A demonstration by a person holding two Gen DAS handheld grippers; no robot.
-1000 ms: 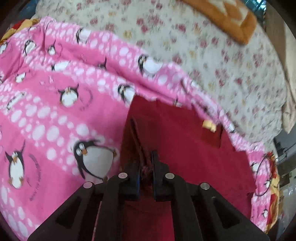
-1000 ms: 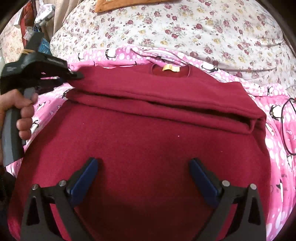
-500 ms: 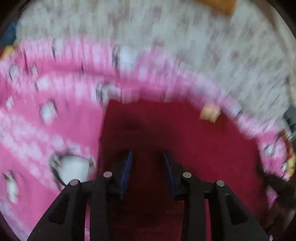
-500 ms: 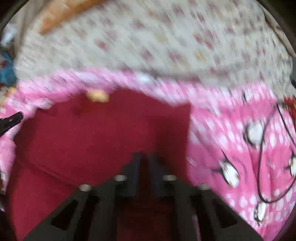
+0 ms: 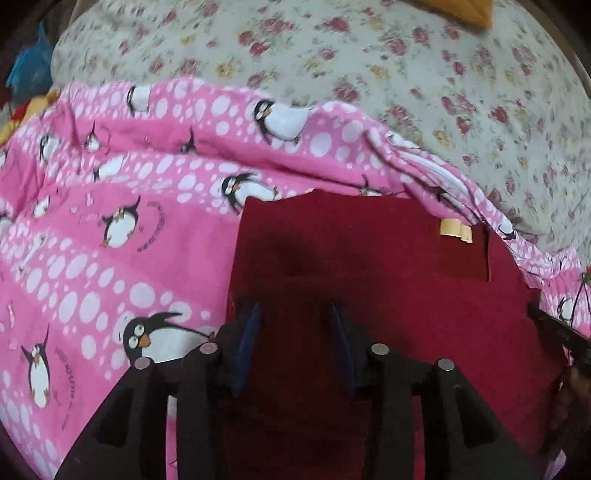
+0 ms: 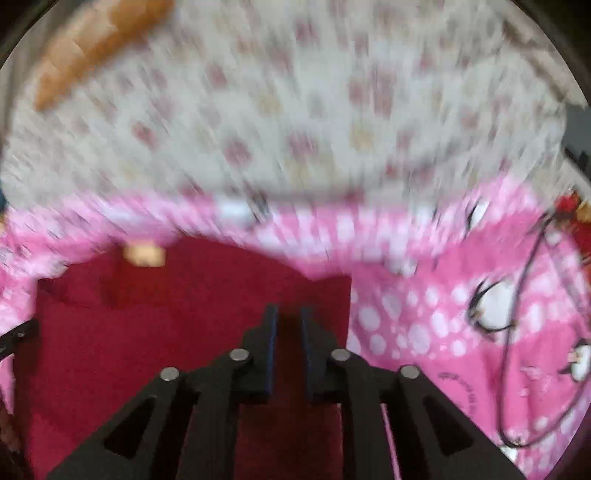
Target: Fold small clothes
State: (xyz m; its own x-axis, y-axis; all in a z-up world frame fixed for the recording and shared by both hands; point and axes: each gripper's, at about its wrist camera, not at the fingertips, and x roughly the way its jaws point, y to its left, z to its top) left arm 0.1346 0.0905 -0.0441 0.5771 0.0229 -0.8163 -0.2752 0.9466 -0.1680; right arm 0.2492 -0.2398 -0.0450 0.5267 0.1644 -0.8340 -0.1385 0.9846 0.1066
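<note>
Curved dark lettering beside the penguins on the pink blanket (image 5: 110, 280), too small to read, cream neck tag (image 5: 455, 229) blank

Pink penguin-print blanket (image 5: 110, 240) overlies floral bedsheet (image 5: 369, 74); orange cushion (image 5: 461, 11) at far edge; black cord (image 6: 517, 350) on blanket.

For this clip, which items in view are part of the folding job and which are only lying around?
Part of the job:
- red garment with its neck label
- left gripper, jaws apart over the garment
- right gripper, jaws narrowly apart

Lying about:
- pink penguin blanket under the garment
- floral bedsheet
- orange cushion
- dark cord on the blanket
</note>
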